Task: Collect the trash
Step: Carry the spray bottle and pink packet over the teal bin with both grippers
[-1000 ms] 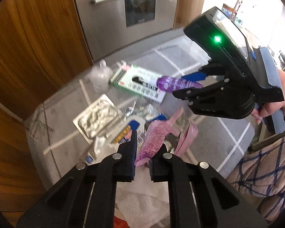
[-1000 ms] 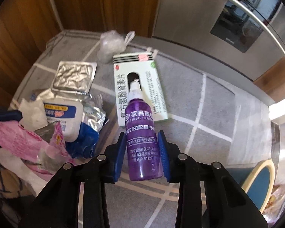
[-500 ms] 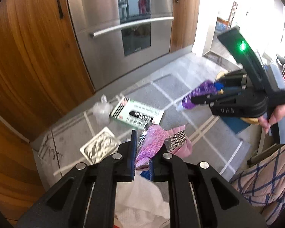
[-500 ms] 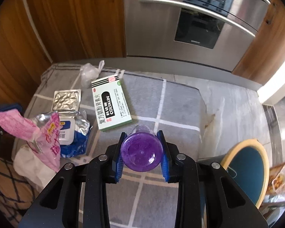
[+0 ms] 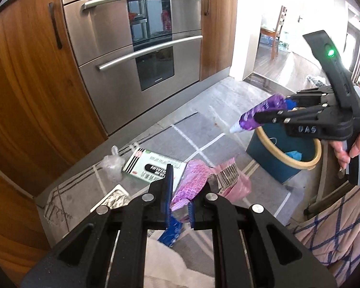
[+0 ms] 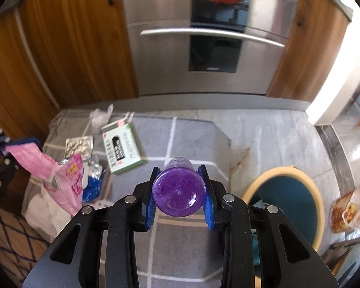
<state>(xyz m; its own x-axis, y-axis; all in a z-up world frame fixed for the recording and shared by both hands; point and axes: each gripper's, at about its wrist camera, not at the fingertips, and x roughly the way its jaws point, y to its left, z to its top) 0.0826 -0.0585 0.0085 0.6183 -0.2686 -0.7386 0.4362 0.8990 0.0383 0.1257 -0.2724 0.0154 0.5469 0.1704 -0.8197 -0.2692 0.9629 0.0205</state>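
two fisheye views look down over a grey tiled kitchen floor [image 6: 264, 144] with pale grout lines, backed by wood cabinets and a stainless steel oven front [image 5: 141, 55] across the top of each frame.

in the left wrist view, the left gripper [image 5: 179, 198] fills the bottom centre. its blue-padded fingers are nearly together, clamped on a crumpled pink plastic snack wrapper [image 5: 194, 182] that sticks up between them, with a barcode panel showing on its right side. at the right edge of this view, the right gripper [image 5: 271, 117], held by a hand [image 5: 350, 148], grips a purple plastic spray bottle [image 5: 259, 115] lying almost level, its pale nozzle pointing left. it hangs above the rim of a round dark teal bin with a tan rim [image 5: 312, 163].

in the right wrist view, the right gripper's blue pads press both sides of the bottle, seen from its round base at centre. the bin sits at lower right. the left gripper and its pink wrapper appear at the left edge.

on the floor at left of centre lie a white and green cardboard medicine box [image 6: 121, 148], a silver foil blister sheet [image 6: 79, 145], a knotted clear plastic bag [image 6: 99, 117], a blue and silver pouch [image 6: 93, 182] and white crumpled paper [image 6: 45, 213].
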